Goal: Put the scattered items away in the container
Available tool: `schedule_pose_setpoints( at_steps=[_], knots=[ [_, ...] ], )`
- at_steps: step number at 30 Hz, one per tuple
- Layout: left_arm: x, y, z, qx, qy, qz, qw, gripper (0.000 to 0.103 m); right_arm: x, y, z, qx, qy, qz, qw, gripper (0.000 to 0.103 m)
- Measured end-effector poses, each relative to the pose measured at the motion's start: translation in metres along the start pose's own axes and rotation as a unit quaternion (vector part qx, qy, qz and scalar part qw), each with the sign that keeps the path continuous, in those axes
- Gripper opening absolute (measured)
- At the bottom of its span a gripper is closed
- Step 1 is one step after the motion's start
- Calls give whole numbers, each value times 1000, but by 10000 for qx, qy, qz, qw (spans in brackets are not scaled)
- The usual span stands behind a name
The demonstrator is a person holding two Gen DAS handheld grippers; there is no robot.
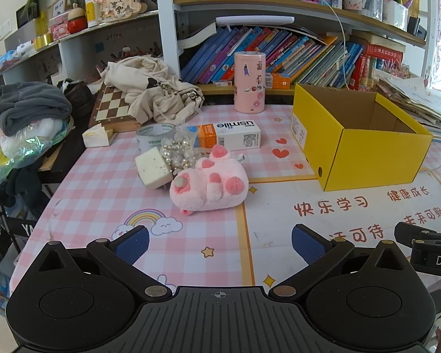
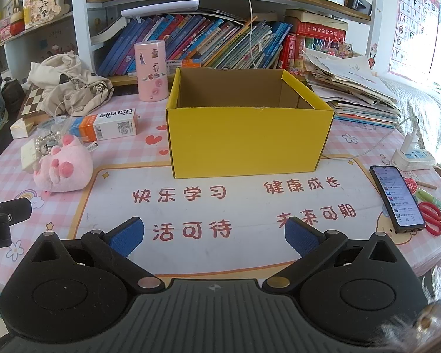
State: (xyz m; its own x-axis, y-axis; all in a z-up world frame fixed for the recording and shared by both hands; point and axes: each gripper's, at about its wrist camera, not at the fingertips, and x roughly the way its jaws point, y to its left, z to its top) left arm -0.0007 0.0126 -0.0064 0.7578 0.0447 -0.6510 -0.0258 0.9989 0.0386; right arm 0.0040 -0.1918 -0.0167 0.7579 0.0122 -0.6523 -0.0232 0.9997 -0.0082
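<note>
2 grippers hovering low over the table mat, both spread wide, gripping nothing: left gripper [image 1: 220, 244] facing the clutter, right gripper [image 2: 214, 235] facing the yellow box [image 2: 247, 138]. Nearest item is the pink plush [image 1: 210, 184], lying just ahead of the left; sponge block [image 1: 153, 168], pearl beads [image 1: 178, 153], tape roll [image 1: 153, 136] and usmile carton [image 1: 229, 136] are crowding behind it. Box looks empty, so the first pick seems pending: advance left, close on plush.

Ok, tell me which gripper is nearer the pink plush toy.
Left. The left gripper sits just short of the pink plush toy; the right gripper faces the yellow box, toy off left.
</note>
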Motion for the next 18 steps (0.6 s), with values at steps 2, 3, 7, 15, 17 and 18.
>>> schedule_pose_setpoints(
  at_steps=[2, 3, 7, 15, 17, 18],
  knots=[
    [0, 0, 0, 0, 1, 0, 10000, 103, 0, 0, 0, 0, 0, -2, 10000, 103],
    [0, 1, 0, 1, 1, -1, 10000, 103, 0, 0, 0, 1, 2, -3, 10000, 103],
    [1, 1, 0, 3, 2, -3, 10000, 103, 0, 0, 0, -3, 3, -2, 10000, 103],
    [2, 0, 1, -57, 6, 119, 9999, 103, 0, 0, 1, -7, -1, 2, 10000, 103],
    [2, 0, 1, -63, 9, 119, 9999, 103, 0, 0, 1, -5, 1, 3, 10000, 103],
    [2, 0, 1, -67, 10, 119, 9999, 103, 0, 0, 0, -5, 1, 3, 10000, 103]
  ],
)
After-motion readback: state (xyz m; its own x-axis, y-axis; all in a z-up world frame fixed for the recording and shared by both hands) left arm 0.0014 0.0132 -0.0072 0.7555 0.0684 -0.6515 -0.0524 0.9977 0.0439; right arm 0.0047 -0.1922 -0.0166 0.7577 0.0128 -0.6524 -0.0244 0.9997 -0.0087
